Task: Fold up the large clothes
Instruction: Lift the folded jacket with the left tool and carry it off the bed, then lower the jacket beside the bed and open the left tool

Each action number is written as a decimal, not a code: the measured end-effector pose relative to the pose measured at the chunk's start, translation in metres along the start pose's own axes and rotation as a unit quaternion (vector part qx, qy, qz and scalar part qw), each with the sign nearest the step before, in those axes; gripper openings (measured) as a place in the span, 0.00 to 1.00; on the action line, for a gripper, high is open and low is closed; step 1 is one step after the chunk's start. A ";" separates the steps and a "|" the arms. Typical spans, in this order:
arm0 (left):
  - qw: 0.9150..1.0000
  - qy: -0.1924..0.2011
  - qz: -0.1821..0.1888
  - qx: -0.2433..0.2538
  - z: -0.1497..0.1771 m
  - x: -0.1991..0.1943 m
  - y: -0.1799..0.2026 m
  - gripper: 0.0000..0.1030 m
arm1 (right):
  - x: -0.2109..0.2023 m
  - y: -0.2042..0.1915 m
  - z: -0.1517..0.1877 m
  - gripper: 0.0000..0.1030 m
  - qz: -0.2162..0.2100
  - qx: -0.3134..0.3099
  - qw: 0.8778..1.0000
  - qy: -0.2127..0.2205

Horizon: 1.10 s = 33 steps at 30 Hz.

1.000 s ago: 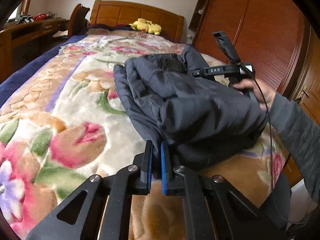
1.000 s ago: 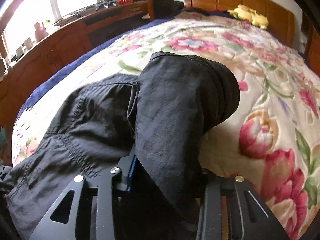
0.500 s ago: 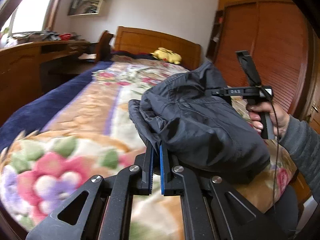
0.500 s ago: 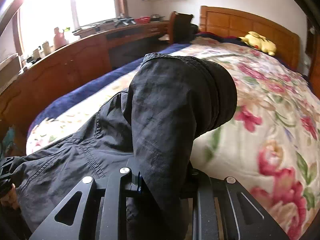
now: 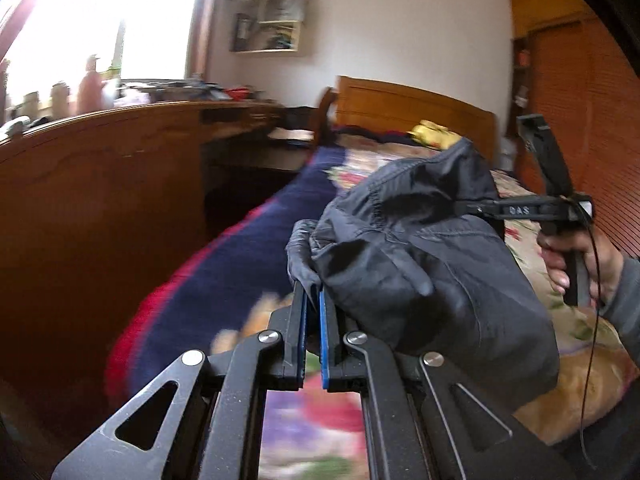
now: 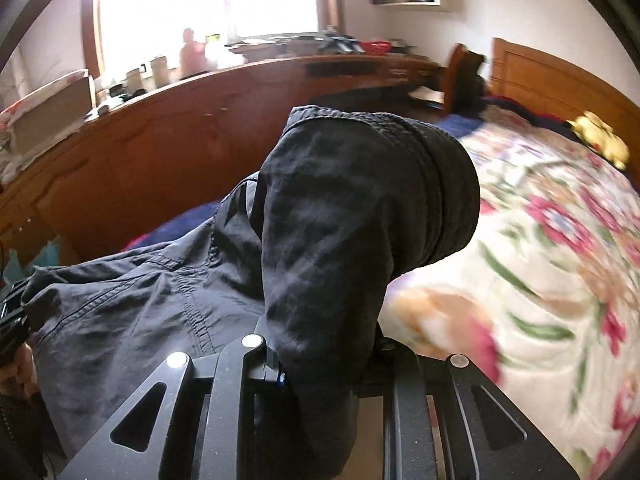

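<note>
The person's right hand (image 5: 576,256) wraps around the handle of the right gripper (image 5: 466,205), which points level toward the left, its sleeve cut off at the frame's right edge. The left gripper (image 5: 313,300) reaches forward and slightly upward over the foot of the bed (image 5: 580,336).

A dark jacket (image 5: 424,252) hangs in the air between the two tools, above the flowered blanket (image 6: 540,240). The left gripper's blue-lined fingers (image 5: 303,320) stand nearly together, pinching a thin edge of the jacket at their tips. In the right wrist view the right gripper (image 6: 320,360) is clamped on a thick fold of the jacket (image 6: 340,220), which bulges up over the fingers and drapes away to the left, toward the other tool at the frame edge.

The cloth hides the right gripper's fingertips entirely, so only a sliver of blue pad shows beside the fold. The lower blanket, the wooden desk (image 5: 120,184) and the items on the windowsill are smeared by motion blur. A yellow plush toy (image 6: 600,140) lies by the headboard (image 5: 408,108), partly hidden behind the jacket in the left view.
</note>
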<state>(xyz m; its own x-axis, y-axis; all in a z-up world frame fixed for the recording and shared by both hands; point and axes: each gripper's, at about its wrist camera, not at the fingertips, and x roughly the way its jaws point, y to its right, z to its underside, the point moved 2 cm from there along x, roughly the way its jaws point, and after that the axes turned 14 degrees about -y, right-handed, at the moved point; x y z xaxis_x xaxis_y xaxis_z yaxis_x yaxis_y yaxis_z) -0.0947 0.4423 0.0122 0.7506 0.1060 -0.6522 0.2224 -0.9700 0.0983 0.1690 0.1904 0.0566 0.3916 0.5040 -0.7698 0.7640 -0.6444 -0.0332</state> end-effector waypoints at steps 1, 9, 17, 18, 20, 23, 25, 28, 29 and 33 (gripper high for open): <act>1.000 0.001 -0.012 -0.010 0.000 -0.002 -0.014 0.05 | 0.008 -0.008 -0.007 0.21 -0.006 -0.003 1.000 0.000; 0.995 -0.013 -0.084 -0.053 0.006 0.004 -0.072 0.05 | 0.047 -0.049 -0.040 0.21 -0.035 -0.044 0.998 0.017; 0.992 -0.024 -0.106 -0.064 0.019 0.012 -0.069 0.10 | 0.090 -0.007 -0.024 0.57 0.033 -0.031 0.999 -0.024; 0.992 -0.021 -0.110 -0.063 0.018 0.009 -0.067 0.11 | 0.088 0.001 -0.019 0.61 0.038 -0.028 0.999 -0.020; 0.991 -0.009 -0.115 -0.060 0.017 0.001 -0.067 0.17 | 0.081 0.016 -0.009 0.70 0.044 -0.023 0.999 -0.013; 0.992 0.016 -0.116 -0.055 0.014 -0.019 -0.059 0.40 | 0.067 0.033 0.009 0.74 0.049 -0.024 0.998 -0.006; 0.993 0.027 -0.108 -0.046 0.010 -0.031 -0.049 0.50 | 0.056 0.044 0.022 0.76 0.048 -0.023 0.999 -0.002; 0.994 0.036 -0.096 -0.027 0.003 -0.035 -0.029 0.78 | 0.040 0.058 0.043 0.78 0.047 -0.018 0.999 0.003; 0.995 0.039 -0.092 -0.021 0.000 -0.036 -0.022 0.78 | 0.038 0.057 0.042 0.79 0.048 -0.016 0.999 0.005; 0.996 0.040 -0.076 -0.002 -0.009 -0.033 0.010 0.81 | 0.013 0.054 0.062 0.80 0.056 -0.007 0.998 0.015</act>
<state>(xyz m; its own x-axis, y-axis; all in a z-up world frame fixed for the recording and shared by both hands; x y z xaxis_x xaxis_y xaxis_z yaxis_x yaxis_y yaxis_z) -0.1114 0.4310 0.0413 0.7550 0.2687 -0.5981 0.3391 -0.9407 0.0054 0.1835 0.1263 0.0046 0.4897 0.4469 -0.7486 0.7218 -0.6894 0.0606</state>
